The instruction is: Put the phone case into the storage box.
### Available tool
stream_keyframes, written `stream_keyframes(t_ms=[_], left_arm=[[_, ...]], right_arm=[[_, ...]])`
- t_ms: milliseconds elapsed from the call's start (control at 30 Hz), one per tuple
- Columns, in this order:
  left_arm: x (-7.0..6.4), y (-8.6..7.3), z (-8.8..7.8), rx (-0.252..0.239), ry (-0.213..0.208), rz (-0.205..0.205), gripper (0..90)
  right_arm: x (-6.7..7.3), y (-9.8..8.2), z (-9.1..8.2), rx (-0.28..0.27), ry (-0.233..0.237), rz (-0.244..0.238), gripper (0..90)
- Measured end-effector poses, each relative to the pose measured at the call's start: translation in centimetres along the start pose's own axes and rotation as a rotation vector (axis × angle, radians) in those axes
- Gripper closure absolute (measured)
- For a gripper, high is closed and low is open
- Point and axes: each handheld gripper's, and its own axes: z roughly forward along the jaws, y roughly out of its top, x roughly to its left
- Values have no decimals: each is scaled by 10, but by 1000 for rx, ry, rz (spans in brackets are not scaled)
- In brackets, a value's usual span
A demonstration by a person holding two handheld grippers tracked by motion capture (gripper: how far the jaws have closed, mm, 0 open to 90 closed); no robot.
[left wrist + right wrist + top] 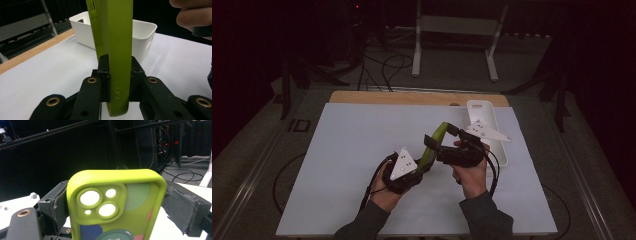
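My left tongs (117, 82) are clamped narrow on the thin edges of the lime-green rubbery phone case (113, 50) at its lower end, pads pressing both sides. My right tongs (117, 202) stand wide across the same case (117, 202) near its camera cut-outs, with their grey padded pads (185, 207) against its two long sides, so both tongs have hold of it. From above, the case (432, 145) slants up between the two tongs, clear of the surface, the left tongs (419, 167) at its near end and the right tongs (447, 137) at the far end.

Just beyond the right tongs sits a white plastic rectangular bin (484, 112), close to the case but not touching it. The white sheet (347, 165) covers the surface, with a wooden edge (377, 96) showing at the far side. Farther off the room is dark, with black cables (384, 65) on the floor and a pale metal stand (457, 30).

My left hand (384, 192) grips its tool low, and my right hand (472, 172) holds its tool higher, angled toward the left.
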Motion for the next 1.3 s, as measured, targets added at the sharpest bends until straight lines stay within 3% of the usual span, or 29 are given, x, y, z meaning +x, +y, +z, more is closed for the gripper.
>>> stream_keyframes(t_ms=[800, 1300], left_arm=[[0, 0, 4, 33, -4, 15, 766], [2, 0, 3, 40, 19, 20, 663]], right_arm=[[-3, -2, -1, 21, -14, 1, 166], [1, -2, 0, 31, -22, -7, 169]])
